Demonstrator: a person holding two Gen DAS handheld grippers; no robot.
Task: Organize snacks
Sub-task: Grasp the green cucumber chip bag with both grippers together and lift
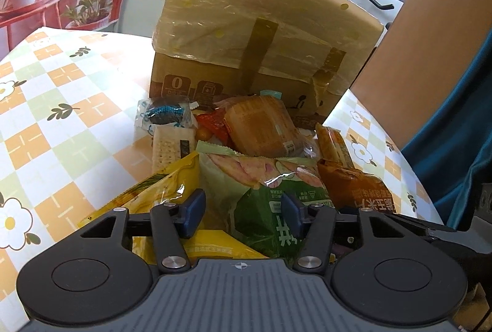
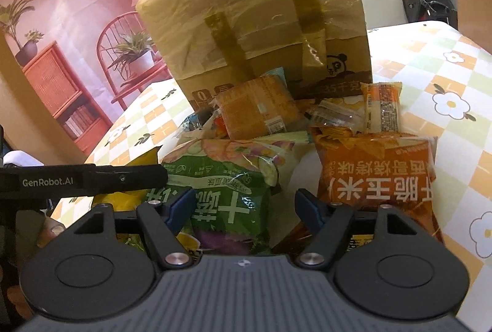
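Bright daylight enters from windows at 1 o'clock, washing out the checked floral desk (image 2: 430,61) and glaring on the plastic-wrapped tan cardboard box (image 1: 246,9). Fisheye edges bend and darken.

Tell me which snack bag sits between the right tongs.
The green crinkly plastic snack bag lies between the open right tongs; the orange chip bag sits outside, to their right.
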